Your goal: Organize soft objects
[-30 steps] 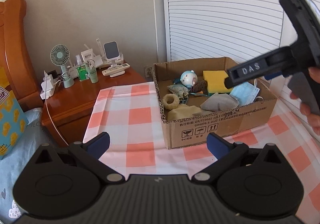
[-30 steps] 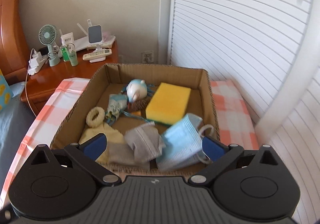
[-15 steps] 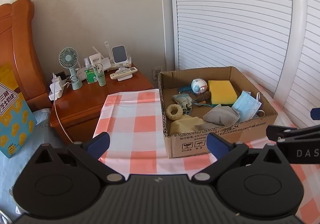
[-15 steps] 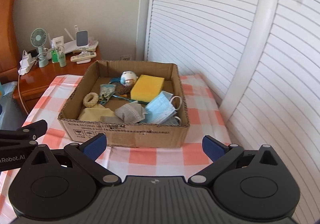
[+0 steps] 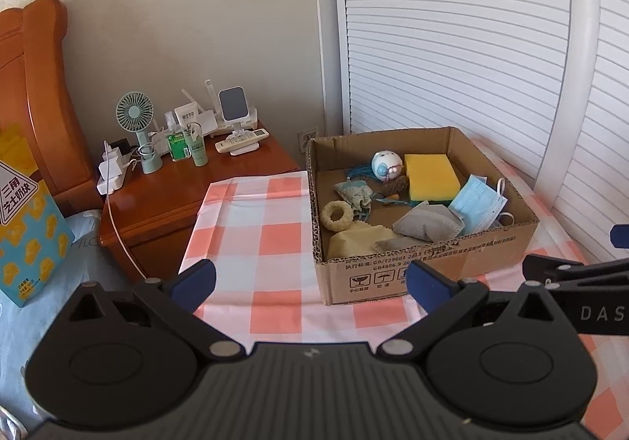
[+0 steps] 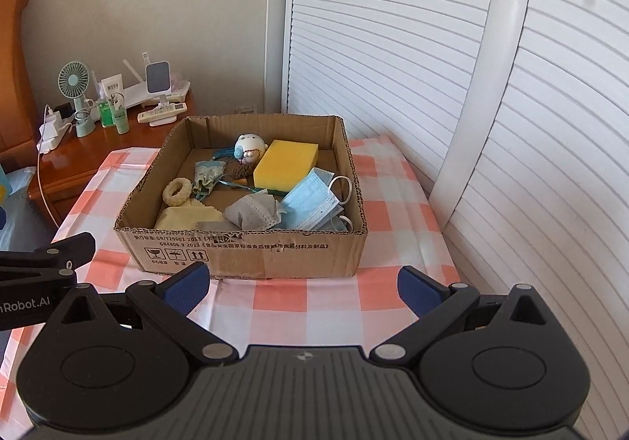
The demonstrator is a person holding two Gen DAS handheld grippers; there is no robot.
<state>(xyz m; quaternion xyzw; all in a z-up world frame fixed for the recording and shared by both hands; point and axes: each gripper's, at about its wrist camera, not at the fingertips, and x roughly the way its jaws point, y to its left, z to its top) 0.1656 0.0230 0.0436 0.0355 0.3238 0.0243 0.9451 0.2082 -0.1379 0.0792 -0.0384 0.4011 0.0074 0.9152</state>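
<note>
A cardboard box (image 5: 428,269) (image 6: 251,253) stands on a checked cloth. It holds a yellow sponge (image 5: 430,170) (image 6: 286,164), a blue face mask (image 5: 477,204) (image 6: 312,202), a grey pouch (image 5: 426,223) (image 6: 253,212), a beige ring (image 5: 337,214) (image 6: 177,191), a yellow cloth (image 5: 355,241) (image 6: 179,218), a green pouch (image 5: 354,194) (image 6: 208,172) and a round plush toy (image 5: 385,164) (image 6: 249,146). My left gripper (image 5: 310,282) and right gripper (image 6: 302,288) are open and empty, both held back in front of the box.
A wooden nightstand (image 5: 177,196) left of the box carries a small fan (image 5: 135,117), bottles, a charger and a remote. White louvred doors (image 6: 432,66) stand behind and to the right. A bed with a snack bag (image 5: 27,227) lies at the left.
Both grippers have drawn back from the box and lowered. The right gripper, earlier over the box, now sits beside the left one. The box contents have not moved.
</note>
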